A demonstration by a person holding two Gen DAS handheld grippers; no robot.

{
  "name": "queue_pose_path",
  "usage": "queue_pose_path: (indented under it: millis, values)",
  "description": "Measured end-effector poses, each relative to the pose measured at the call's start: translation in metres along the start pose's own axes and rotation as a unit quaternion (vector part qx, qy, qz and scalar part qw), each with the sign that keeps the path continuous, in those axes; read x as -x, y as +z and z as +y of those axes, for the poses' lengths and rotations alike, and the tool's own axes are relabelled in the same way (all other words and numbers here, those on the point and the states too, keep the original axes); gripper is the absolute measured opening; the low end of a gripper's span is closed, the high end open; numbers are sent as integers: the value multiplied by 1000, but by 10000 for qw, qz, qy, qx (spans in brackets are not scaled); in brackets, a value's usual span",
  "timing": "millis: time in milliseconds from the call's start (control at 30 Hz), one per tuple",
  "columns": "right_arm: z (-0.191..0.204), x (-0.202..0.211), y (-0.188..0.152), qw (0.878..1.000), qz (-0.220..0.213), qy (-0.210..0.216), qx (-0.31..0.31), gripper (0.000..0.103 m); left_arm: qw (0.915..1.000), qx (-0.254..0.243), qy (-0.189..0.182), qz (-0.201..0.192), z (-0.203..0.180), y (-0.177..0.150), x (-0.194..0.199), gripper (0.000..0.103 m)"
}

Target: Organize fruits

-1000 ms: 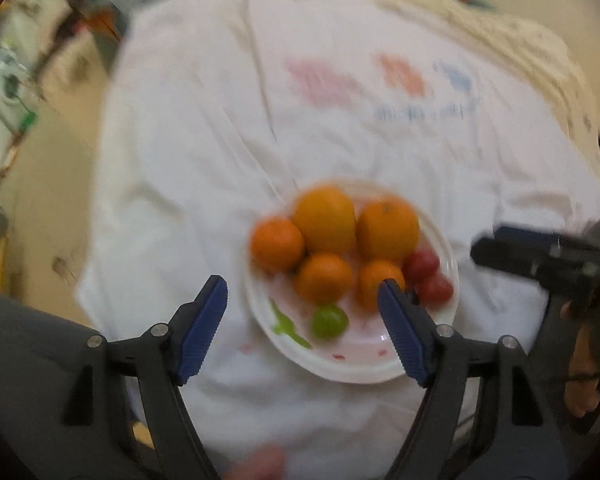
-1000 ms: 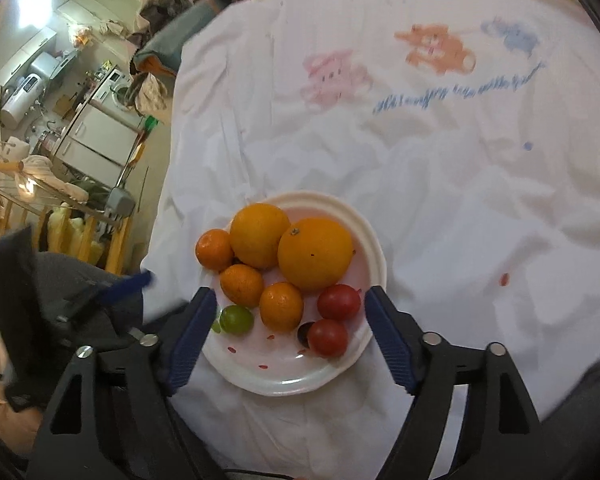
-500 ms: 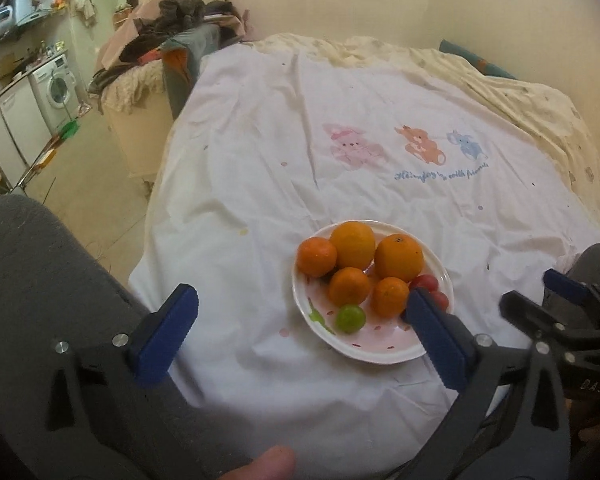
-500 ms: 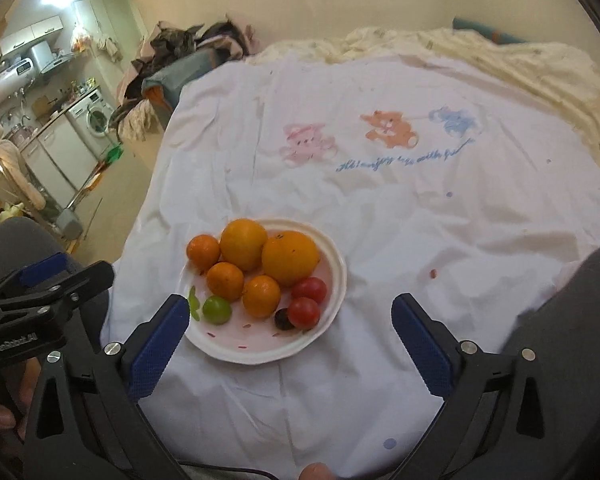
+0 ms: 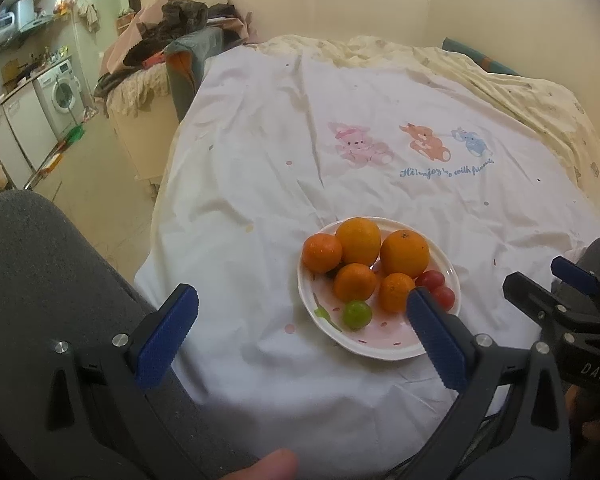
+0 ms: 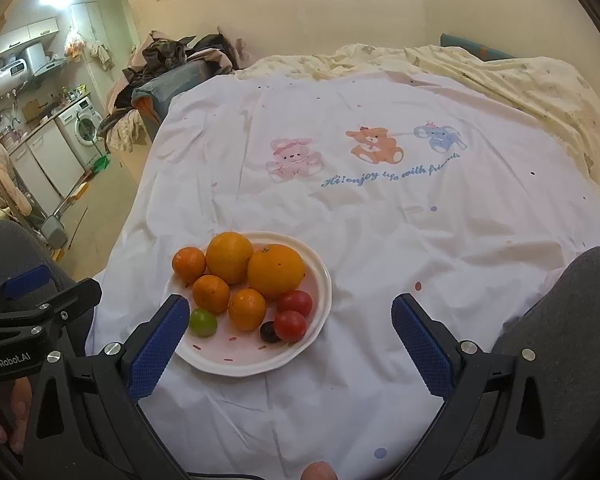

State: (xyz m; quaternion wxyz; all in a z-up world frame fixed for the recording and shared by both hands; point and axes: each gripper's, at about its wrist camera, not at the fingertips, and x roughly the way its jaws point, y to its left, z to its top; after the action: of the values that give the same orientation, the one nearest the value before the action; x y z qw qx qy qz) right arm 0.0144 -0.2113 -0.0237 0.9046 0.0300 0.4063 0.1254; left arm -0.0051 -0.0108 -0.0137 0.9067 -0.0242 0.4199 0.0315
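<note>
A white plate (image 5: 384, 350) (image 6: 320, 276) sits on a white bed sheet, holding two big oranges (image 5: 405, 253) (image 6: 275, 270), three small tangerines (image 5: 355, 282) (image 6: 211, 293), a green fruit (image 5: 357, 314) (image 6: 203, 322), two red tomatoes (image 5: 443, 297) (image 6: 291, 325) and a dark grape (image 6: 269, 331). My left gripper (image 5: 298, 320) is open and empty, held above the sheet just before the plate. My right gripper (image 6: 290, 330) is open and empty, with its left finger (image 6: 158, 346) over the plate's near left rim. Each gripper shows at the other view's edge.
The sheet (image 6: 380, 208) has printed cartoon animals at its middle. A cream blanket (image 6: 520, 80) lies at the far right. A chair with piled clothes (image 5: 180, 40) and a washing machine (image 5: 62, 94) stand at the left. Grey-clad knees (image 5: 40, 260) (image 6: 572, 320) flank the bed's near edge.
Both grippers have pulled back and up from the plate and opened wider. The plate now looks smaller and farther, and the fruits stay in place.
</note>
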Motion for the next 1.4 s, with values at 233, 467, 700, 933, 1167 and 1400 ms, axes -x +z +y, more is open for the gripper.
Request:
queue_pose_path:
  millis: [233,467,700,933,1167,1400]
  values:
    - [1,0,-1,10000,-28,1,25,103,10000,-7,23,8,-1,-1,0,103]
    - [1,3,-1,10000,-66,-6,44,103,10000,-6,17,12,0,0,0,103]
    - [1,3,-1,10000,-62,-22,51,103,10000,-7,16,21,0,0,0,103]
    - [1,4,0,10000,-64,-29,42,103,10000,0,23,24,0,0,0,103]
    - [1,4,-1,10000,-60,-28,52,103,10000,-4,21,25,0,0,0,103]
    - [1,4,0,10000,-58,-30,58,103,10000,-8,28,23,0,0,0,103]
